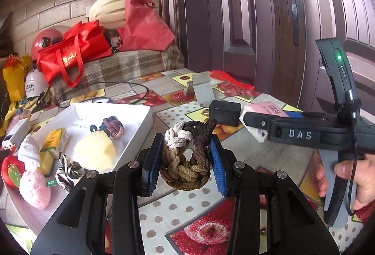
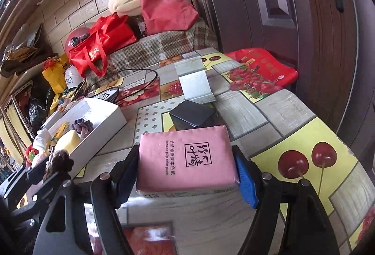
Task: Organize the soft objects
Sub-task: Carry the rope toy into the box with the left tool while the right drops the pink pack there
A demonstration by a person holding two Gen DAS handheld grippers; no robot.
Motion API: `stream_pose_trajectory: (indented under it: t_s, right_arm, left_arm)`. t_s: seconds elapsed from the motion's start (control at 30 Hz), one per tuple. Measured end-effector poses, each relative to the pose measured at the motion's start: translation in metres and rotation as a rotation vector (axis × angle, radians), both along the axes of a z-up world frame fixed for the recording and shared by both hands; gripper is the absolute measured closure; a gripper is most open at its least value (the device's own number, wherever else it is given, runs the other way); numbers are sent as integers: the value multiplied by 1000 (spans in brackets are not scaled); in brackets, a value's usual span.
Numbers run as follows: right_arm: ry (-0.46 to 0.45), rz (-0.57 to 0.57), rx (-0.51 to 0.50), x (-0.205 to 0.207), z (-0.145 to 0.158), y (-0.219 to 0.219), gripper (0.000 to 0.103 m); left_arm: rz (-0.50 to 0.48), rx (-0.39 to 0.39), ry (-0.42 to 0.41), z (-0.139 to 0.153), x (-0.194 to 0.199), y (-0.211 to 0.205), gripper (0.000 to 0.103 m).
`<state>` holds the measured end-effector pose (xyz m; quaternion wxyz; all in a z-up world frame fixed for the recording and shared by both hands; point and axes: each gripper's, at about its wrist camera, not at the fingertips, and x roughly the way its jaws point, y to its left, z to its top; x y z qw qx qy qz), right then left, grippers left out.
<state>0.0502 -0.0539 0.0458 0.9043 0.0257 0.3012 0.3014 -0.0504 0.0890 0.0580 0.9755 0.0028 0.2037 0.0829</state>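
The knotted rope ball (image 1: 186,156) is clamped between the left gripper (image 1: 187,161) pads above the table (image 1: 269,149), short of the white box (image 1: 131,112); a loose braid may snag. The pink tissue pack (image 2: 187,159) is squeezed by the right gripper (image 2: 187,173) and could be crushed or slip.

White raised letters "DAS" on the black body of the right gripper (image 1: 254,125); pink tissue pack (image 2: 186,159) printed "Bamboo pulp color paper" beside Chinese characters; red bag's (image 1: 72,53) lettering too blurred to read.
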Motion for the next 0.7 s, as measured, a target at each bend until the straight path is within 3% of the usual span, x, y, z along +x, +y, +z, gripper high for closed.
stream_pose_trajectory:
  t_s: [0.43, 0.7]
  right_arm:
    - [-249, -3, -34, -67, 16, 11, 28]
    - [-279, 49, -49, -91, 16, 24, 28]
  left_arm:
    - [61, -43, -91, 6, -28, 12, 65]
    - [79, -51, -93, 5, -50, 22, 65]
